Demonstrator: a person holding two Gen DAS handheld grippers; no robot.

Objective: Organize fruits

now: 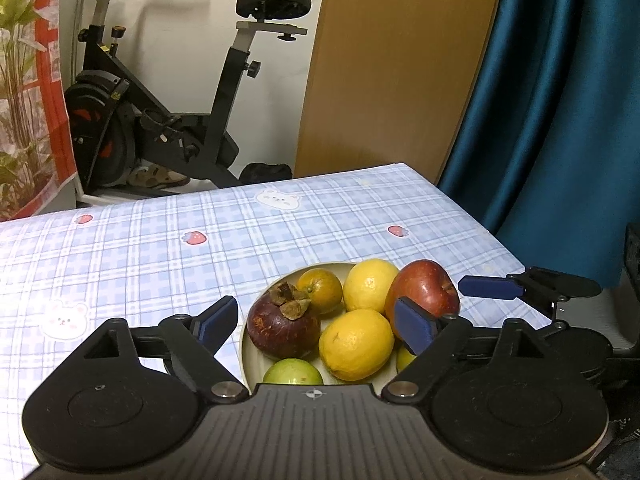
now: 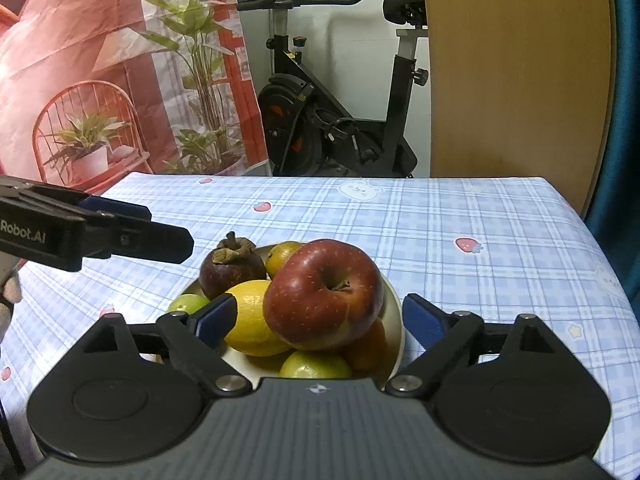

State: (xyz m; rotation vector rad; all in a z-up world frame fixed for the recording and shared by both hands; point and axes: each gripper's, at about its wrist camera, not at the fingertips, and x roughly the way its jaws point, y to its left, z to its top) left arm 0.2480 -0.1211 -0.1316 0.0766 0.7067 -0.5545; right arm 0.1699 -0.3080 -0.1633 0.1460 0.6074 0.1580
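A pale bowl (image 1: 244,354) on the checked tablecloth holds a red apple (image 1: 424,290), two lemons (image 1: 356,344), a dark mangosteen (image 1: 282,326), an orange (image 1: 320,290) and a green fruit (image 1: 292,372). My left gripper (image 1: 316,322) stands open over the bowl's near side, its pads apart from the fruit. In the right wrist view the apple (image 2: 324,292) lies on top of the pile, between the spread pads of my open right gripper (image 2: 320,318), which do not press on it. The mangosteen (image 2: 230,268) sits behind it to the left. The left gripper's fingers (image 2: 160,238) reach in from the left.
The table's right edge (image 1: 500,240) and far edge run close behind the bowl. Beyond stand an exercise bike (image 1: 180,120), a wooden panel (image 1: 392,60) and a teal curtain (image 1: 560,100). A printed plant backdrop (image 2: 120,80) hangs at the left. A finger of the right gripper (image 1: 488,287) shows beside the apple.
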